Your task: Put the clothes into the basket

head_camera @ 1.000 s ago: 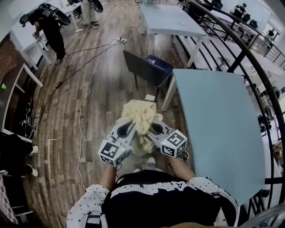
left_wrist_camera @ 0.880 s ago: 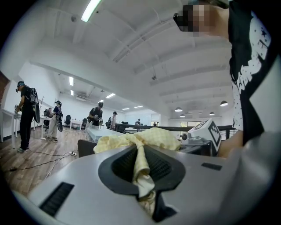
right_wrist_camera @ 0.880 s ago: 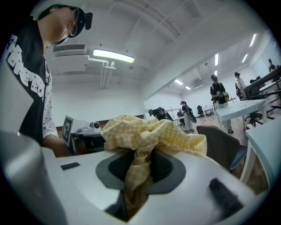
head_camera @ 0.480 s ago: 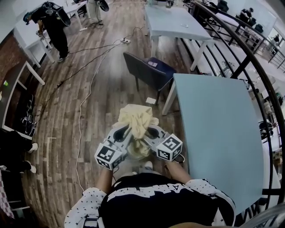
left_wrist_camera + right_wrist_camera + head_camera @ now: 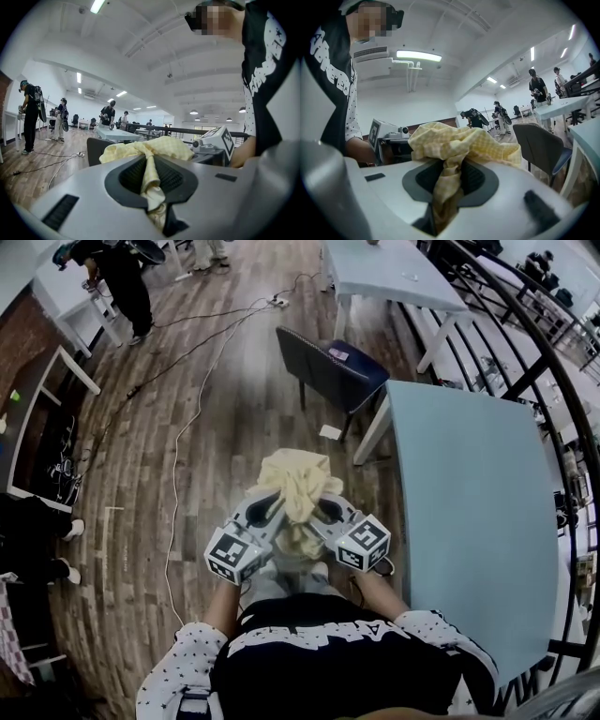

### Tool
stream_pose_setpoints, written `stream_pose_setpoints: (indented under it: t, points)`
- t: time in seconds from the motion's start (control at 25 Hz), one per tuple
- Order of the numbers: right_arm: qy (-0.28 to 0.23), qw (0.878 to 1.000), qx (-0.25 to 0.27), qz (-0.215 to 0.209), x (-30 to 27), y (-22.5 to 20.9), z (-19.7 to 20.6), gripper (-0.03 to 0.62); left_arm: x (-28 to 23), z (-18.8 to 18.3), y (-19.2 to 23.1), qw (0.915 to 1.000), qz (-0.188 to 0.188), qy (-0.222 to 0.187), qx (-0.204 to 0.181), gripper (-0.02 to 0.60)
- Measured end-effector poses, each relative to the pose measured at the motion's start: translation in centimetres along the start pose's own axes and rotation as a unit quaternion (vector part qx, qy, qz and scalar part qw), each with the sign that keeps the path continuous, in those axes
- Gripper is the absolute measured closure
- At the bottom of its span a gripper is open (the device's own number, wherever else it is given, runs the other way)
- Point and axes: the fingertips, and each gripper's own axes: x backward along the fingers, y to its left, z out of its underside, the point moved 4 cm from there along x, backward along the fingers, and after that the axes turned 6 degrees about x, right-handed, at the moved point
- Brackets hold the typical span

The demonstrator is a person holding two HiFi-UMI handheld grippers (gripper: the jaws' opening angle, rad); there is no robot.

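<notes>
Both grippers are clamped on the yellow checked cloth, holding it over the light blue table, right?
No. The left gripper and right gripper are both clamped on the yellow checked cloth, but the head view shows it held over the wooden floor, beside the light blue table.

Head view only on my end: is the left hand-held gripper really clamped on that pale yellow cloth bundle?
Observer: Yes; its own view shows the left hand-held gripper shut on a pinched fold of the pale yellow checked cloth.
Operator: Right one?
Observer: Same; the right hand-held gripper is shut on another bunched fold.
Operator: Basket ahead?
Observer: None in either gripper view.
</notes>
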Motion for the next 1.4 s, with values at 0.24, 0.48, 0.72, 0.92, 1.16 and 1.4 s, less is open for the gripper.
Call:
stream_pose_setpoints:
  t: [0.24, 0.48, 0.72, 0.92, 1.16, 1.4]
  points:
    - [0.02, 1.0, -0.007, 0.004, -1.8, 0.1, 2.2, 0.511, 0.4, 2.2, 2.0, 0.9995, 0.006, 0.025, 0.018, 0.538]
    - [0.05, 0.999, -0.011, 0.011, -3.0, -0.3, 4.6, 0.511, 0.3, 4.9, 3.8, 0.9981, 0.013, 0.048, 0.037, 0.538]
    - [0.079, 0.996, -0.034, 0.022, -3.4, -0.5, 6.9, 0.511, 0.2, 7.4, 4.9, 0.9954, 0.017, 0.084, 0.043, 0.538]
    - [0.169, 0.984, -0.024, 0.046, -3.0, -1.2, 10.0, 0.483, -0.2, 9.6, 5.2, 0.99, 0.016, 0.135, 0.037, 0.537]
    - [0.234, 0.97, 0.007, 0.07, -2.1, -2.6, 11.9, 0.442, -0.5, 11.0, 5.5, 0.9866, 0.016, 0.156, 0.044, 0.537]
    - [0.188, 0.979, -0.015, 0.084, -2.2, -2.9, 10.1, 0.439, -0.3, 10.4, 4.9, 0.9889, 0.026, 0.141, 0.04, 0.538]
